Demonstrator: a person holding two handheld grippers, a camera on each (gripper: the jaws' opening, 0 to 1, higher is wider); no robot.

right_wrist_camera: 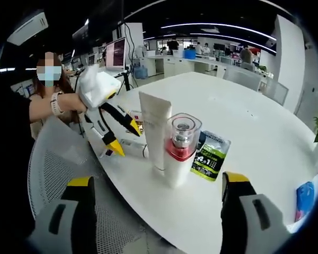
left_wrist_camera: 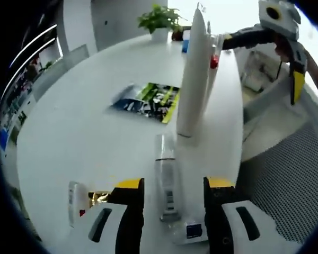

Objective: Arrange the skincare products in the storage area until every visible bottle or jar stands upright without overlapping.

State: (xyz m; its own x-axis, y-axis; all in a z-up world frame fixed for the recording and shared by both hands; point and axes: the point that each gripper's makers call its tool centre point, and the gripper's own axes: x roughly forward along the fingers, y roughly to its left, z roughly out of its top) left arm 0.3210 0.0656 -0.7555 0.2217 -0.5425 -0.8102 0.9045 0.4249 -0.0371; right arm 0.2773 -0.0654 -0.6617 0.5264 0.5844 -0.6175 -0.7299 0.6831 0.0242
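Note:
A tall white tube point(left_wrist_camera: 193, 74) stands upright on the white table point(left_wrist_camera: 85, 137). Close behind it stands a pump bottle point(right_wrist_camera: 180, 148) with a red collar and clear cap. On the table just in front of the tube lies a clear bottle point(left_wrist_camera: 167, 185). My left gripper point(left_wrist_camera: 175, 182) is open, one jaw on either side of this bottle and not touching it. Beside the left jaw lies a small white item point(left_wrist_camera: 77, 201). A blue-labelled item point(left_wrist_camera: 193, 230) rests by the right jaw. My right gripper point(right_wrist_camera: 158, 180) hangs wide open over the table edge, facing the tube and pump bottle.
A green printed packet point(right_wrist_camera: 209, 156) lies flat beyond the two standing products. A potted plant point(left_wrist_camera: 159, 21) and a blue object point(right_wrist_camera: 305, 198) sit at the table's far end. A mesh chair point(right_wrist_camera: 58, 169) stands against the table edge near a seated person.

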